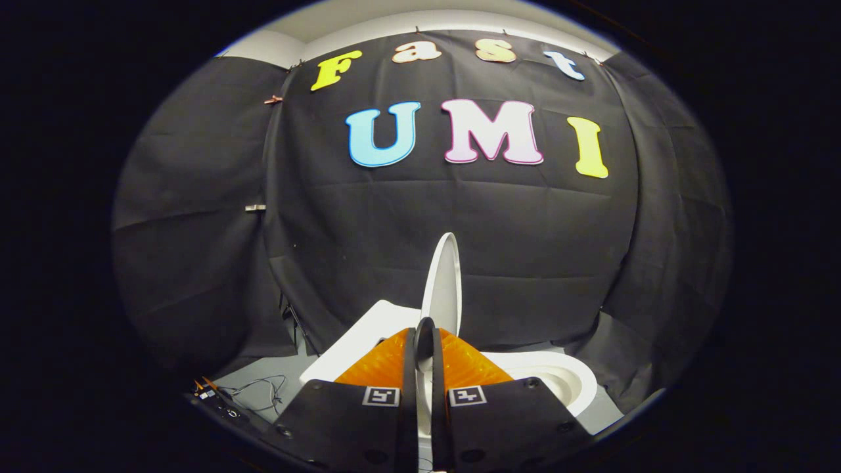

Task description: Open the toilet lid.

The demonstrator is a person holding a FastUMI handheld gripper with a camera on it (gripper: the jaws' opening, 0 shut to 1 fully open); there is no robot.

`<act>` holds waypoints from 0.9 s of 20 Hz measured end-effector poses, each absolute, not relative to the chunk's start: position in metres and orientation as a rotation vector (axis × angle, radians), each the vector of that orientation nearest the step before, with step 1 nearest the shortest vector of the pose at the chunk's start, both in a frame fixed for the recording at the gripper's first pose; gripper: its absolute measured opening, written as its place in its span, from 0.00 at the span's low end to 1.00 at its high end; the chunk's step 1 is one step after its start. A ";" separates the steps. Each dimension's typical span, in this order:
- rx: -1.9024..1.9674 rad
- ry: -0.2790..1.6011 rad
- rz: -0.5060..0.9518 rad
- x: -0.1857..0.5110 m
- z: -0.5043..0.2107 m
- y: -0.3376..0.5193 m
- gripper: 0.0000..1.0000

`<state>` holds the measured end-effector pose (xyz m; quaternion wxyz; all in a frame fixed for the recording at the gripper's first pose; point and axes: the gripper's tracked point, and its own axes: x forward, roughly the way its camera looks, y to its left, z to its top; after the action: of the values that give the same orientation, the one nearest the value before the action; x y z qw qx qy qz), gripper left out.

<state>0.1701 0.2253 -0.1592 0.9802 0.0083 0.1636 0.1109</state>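
Gripper [424,338] nearly closed, pinching the thin edge of the toilet lid [443,282], raised near upright above the bowl [565,381]. Best to carry the lid gently past vertical toward the tank [368,328] behind the bowl, then release without letting it slam.

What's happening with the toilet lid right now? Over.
Gripper nearly closed, fingers pinching lid edge. Toilet lid raised, near upright above bowl. Nothing blocking.
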 end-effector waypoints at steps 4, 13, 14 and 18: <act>-0.024 0.334 0.255 0.169 -0.163 0.249 0.13; -0.060 0.341 0.300 0.167 -0.169 0.274 0.13; -0.058 0.338 0.296 0.165 -0.169 0.271 0.24; -0.038 0.315 0.287 0.152 -0.154 0.252 0.97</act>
<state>0.1522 0.2516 -0.1540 0.9772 -0.0187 0.1562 0.1423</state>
